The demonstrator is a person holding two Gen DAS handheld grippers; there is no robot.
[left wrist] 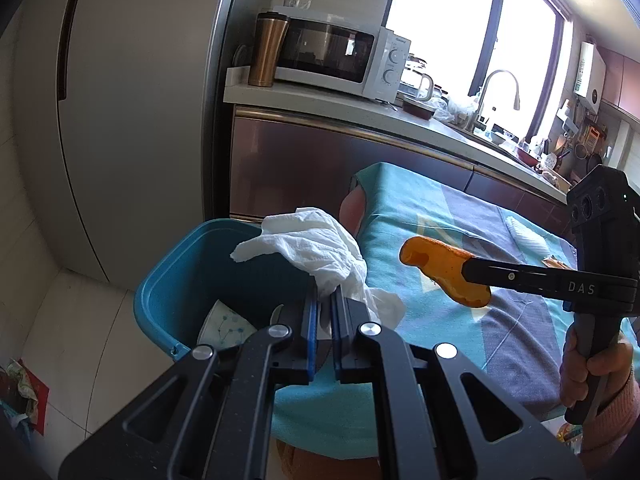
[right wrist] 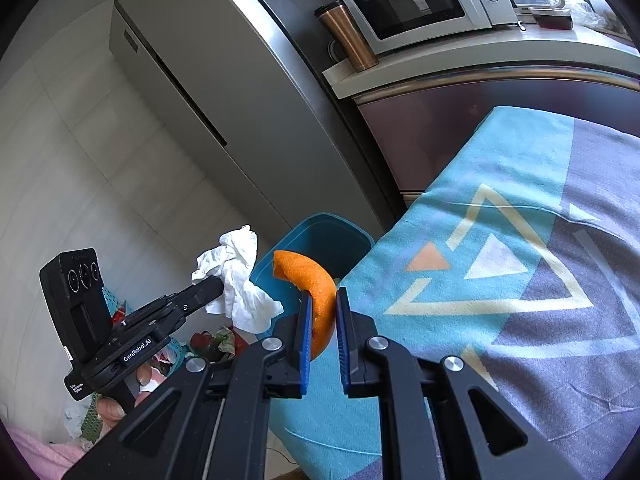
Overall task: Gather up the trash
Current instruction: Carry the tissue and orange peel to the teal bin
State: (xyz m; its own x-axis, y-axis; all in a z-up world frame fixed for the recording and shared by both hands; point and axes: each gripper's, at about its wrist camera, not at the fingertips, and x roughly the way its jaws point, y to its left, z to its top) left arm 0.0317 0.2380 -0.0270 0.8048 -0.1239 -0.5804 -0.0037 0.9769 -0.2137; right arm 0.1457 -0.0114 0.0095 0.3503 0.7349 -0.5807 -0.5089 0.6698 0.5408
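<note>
Left gripper raised over the blue bin, fingers pinched narrow on a crumpled white tissue that bunches above its tips. Right gripper level beside it over the edge of the cloth-covered tabletop, fingers clamped on an orange peel. Peel curved, long axis running out along the fingers, free end toward the bin.

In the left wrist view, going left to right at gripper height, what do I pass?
Blue bin → white tissue held in the left gripper → orange peel → right gripper holding the peel → the hand on its handle.
</note>
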